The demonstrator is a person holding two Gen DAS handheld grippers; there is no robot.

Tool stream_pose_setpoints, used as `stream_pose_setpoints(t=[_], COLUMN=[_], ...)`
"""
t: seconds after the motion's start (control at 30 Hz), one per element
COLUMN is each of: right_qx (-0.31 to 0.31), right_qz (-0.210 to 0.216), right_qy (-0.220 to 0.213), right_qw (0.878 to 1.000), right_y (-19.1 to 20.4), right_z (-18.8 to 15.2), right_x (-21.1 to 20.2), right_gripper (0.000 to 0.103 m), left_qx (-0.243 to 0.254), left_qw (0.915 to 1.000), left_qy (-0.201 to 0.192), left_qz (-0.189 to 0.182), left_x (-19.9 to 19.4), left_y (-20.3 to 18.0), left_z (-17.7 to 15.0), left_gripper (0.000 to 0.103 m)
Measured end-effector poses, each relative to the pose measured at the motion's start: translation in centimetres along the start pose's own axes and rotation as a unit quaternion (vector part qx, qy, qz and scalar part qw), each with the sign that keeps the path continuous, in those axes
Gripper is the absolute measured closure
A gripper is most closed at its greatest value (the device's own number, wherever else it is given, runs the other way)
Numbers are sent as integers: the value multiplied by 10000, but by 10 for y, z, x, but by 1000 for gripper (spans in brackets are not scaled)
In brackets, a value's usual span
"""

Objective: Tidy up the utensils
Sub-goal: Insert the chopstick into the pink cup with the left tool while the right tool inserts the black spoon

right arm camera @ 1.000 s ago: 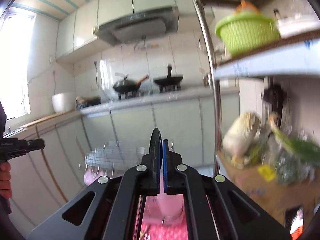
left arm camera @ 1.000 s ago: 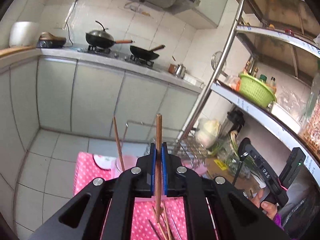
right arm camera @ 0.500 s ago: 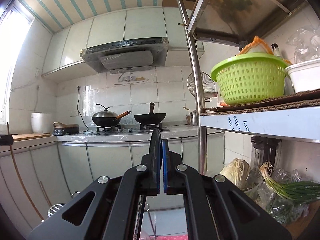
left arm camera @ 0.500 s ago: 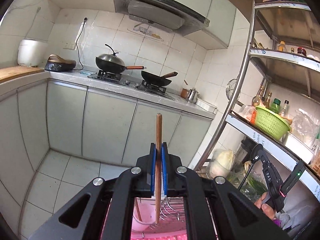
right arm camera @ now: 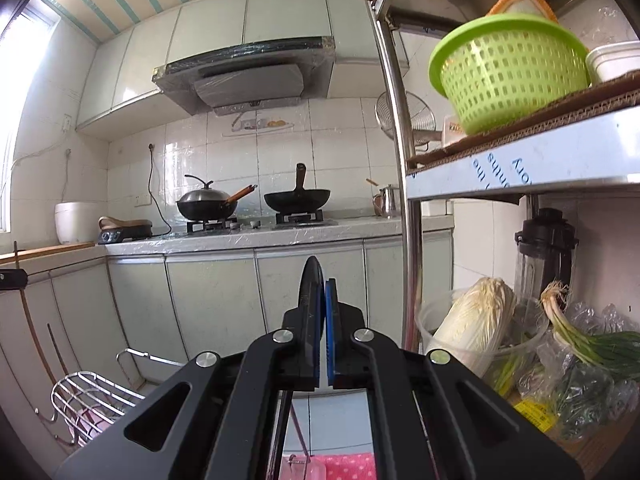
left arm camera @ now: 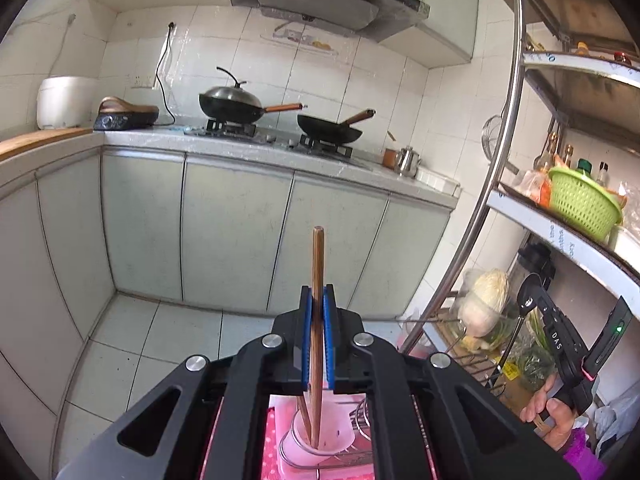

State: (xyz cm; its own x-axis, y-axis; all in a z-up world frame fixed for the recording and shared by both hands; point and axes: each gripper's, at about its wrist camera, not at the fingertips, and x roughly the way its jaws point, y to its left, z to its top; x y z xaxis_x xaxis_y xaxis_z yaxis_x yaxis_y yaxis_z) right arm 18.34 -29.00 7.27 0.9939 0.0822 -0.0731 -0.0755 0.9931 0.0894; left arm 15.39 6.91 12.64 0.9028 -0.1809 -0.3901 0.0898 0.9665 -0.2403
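Note:
My left gripper [left arm camera: 318, 300] is shut on a brown wooden chopstick [left arm camera: 318, 264] that stands upright. Its lower end reaches down into a pale pink cup [left arm camera: 320, 446] held in a wire rack [left arm camera: 360, 412]. A second chopstick [left arm camera: 305, 416] leans in that cup. My right gripper [right arm camera: 323, 284] is shut on a thin black utensil [right arm camera: 310, 292] seen edge-on, its dark shaft hanging below the jaws. In the left wrist view a hand [left arm camera: 548, 412] holds the right gripper to the right of the rack. The wire rack [right arm camera: 92, 390] lies low and left in the right wrist view.
A pink dotted cloth [right arm camera: 348, 464] covers the table below. A steel shelf post [right arm camera: 400, 160] rises close on the right, with a green basket [right arm camera: 508, 72], a cabbage [right arm camera: 472, 324] and scallions [right arm camera: 588, 340] on the shelves. Two woks [left arm camera: 236, 100] sit on the far counter.
The left gripper carried the chopstick across the table; the cup and rack now sit right under it. The right wrist view steadied and swung, bringing the rack in at lower left.

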Motion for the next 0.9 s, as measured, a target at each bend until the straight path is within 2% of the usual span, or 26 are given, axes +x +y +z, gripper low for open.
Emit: stream_pose_setpoints(t=[0.27,0.57,0.8,0.9], right_qx=[67,148,371,413], right_qz=[139,274,422,488], right_qy=[403,887,1174,1357], right_qw=[9991,9956,9915,9887], right_y=[1,0,-3,-3], right_z=[-23,-44,-52,-56], right_x=[-6,-2,-5,-6], right_gripper=[101,100,99,98], left_qx=[44,-193,-205,-104], left_qw=[9990,9956,9944,9954], left_qy=[450,920,1032,947], left_qz=[-50,-60,-135,-68], left_x=[21,47,50,47], left_y=[1,13,12,9], left_z=[-31,-52,-55,-56], left_gripper=[98,98,97,93])
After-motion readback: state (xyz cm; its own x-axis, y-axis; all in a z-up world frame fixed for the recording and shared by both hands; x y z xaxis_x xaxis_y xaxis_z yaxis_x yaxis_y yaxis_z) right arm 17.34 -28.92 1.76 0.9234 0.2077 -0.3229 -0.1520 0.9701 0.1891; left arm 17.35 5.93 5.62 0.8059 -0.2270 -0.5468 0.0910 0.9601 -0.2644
